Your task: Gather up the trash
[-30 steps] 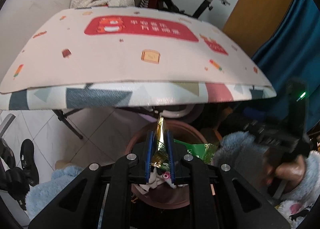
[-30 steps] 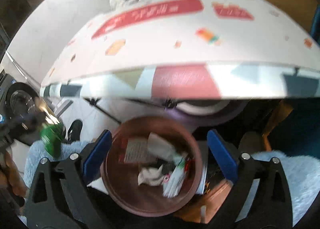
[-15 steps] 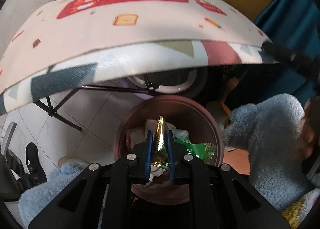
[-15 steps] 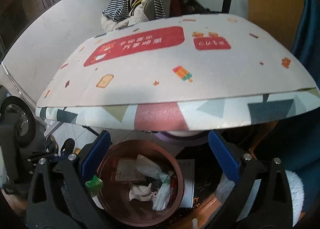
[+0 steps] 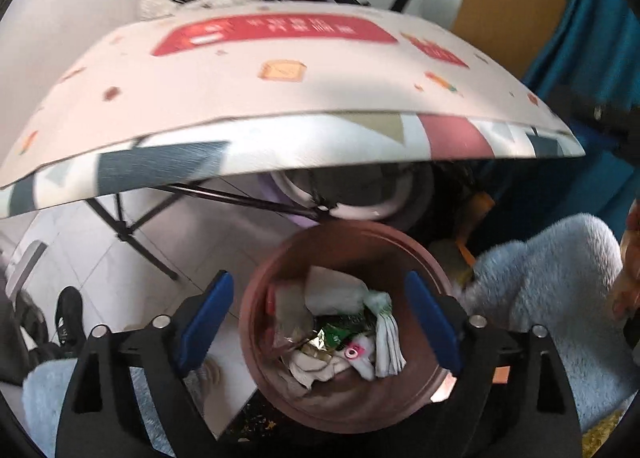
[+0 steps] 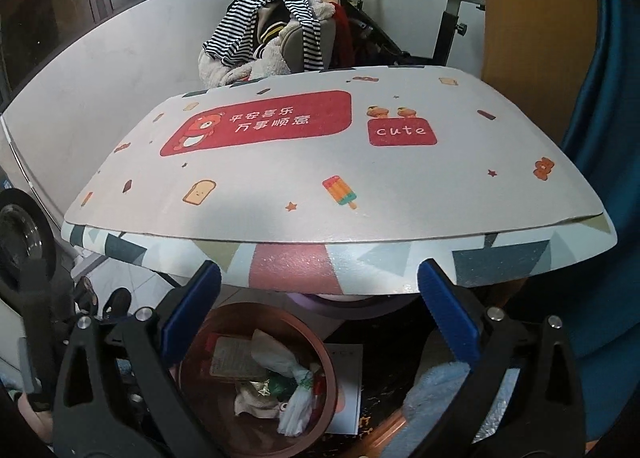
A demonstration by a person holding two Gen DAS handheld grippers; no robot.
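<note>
The table (image 6: 360, 177) top lies bare, its near edge overhanging the brown bin (image 5: 404, 410) on the tiled floor (image 5: 100, 270). The left gripper (image 5: 320, 310) hangs above the bin, jaws opening with nothing pressed between them. The right gripper (image 6: 320, 310) stands wide and empty. Inside the bin lie the green-and-gold wrapper (image 5: 332, 332), crumpled tissue and a knotted white bag (image 6: 294, 402).
</note>
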